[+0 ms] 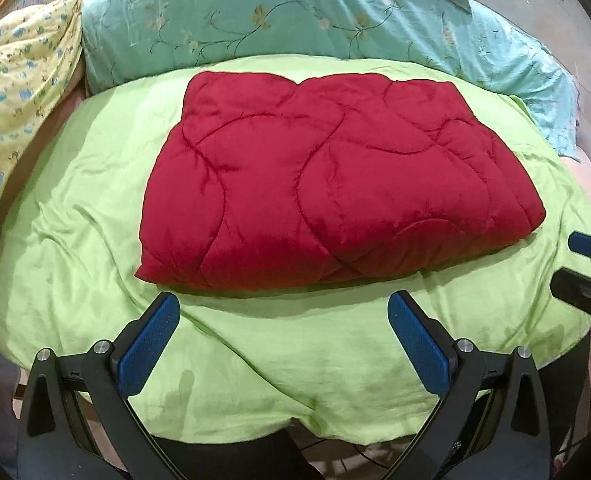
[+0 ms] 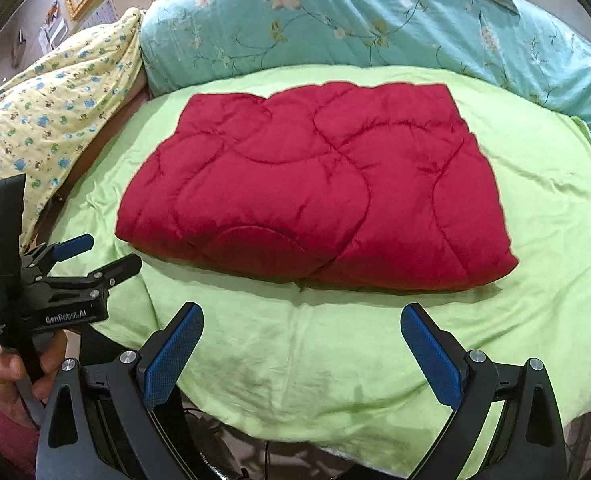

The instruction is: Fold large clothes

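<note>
Red quilted comforter [image 1: 335,184] folded into thick rectangle, lying flat mid-bed on lime green sheet [image 1: 255,340]. Teal floral duvet [image 1: 295,12] bunched behind it, yellow printed quilt [image 1: 19,92] at left. Left claw [image 1: 283,316] wide apart, empty, just short of comforter's near edge. Right claw [image 2: 301,326] likewise apart, empty, near edge. Hand [image 2: 11,368] grips left claw's handle.

Both tongs, left [image 1: 283,312] and right [image 2: 301,322], hover side by side, jaws spread wide, gripping nothing.
</note>
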Demonstrator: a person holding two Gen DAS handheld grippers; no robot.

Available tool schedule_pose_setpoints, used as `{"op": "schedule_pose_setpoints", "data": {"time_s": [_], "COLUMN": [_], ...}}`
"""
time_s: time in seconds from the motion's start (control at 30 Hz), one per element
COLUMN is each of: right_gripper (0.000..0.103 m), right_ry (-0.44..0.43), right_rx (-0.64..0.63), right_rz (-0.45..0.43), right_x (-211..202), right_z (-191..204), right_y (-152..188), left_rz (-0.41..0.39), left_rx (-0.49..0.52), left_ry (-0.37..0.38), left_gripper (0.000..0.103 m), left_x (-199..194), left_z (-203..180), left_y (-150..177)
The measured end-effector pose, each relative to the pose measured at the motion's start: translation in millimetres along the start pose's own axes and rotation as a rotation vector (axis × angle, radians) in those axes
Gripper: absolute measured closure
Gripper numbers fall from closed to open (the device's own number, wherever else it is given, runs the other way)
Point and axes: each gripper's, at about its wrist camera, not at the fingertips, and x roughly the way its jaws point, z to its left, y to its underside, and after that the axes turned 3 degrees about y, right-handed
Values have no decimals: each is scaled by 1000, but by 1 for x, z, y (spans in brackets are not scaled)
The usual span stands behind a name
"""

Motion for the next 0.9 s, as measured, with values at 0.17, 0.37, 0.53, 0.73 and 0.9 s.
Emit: {"op": "schedule_pose_setpoints", "data": {"time_s": [0.17, 0.37, 0.53, 0.73, 0.9], "right_gripper": [3, 3, 3, 3, 3], "right_ry": [2, 1, 1, -7, -14], "right_rx": [20, 27, 36, 47, 52], "right_rz": [-12, -9, 0, -12, -24], "right_x": [2, 16, 29, 38, 40], "right_z": [-1, 1, 0, -2, -2], "right_y": [-6, -11, -18, -30, -37], "left_rz": [4, 22, 31, 26, 21], "left_rx": [-51, -69, -80, -98, -101], "left_ry": [6, -25, -35, -41, -39], "left_gripper": [0, 0, 0, 0, 0], "left_x": [6, 17, 23, 25, 26], "left_z": [6, 7, 9, 12, 12], "left_y": [-5, -9, -14, -19, -22]}}
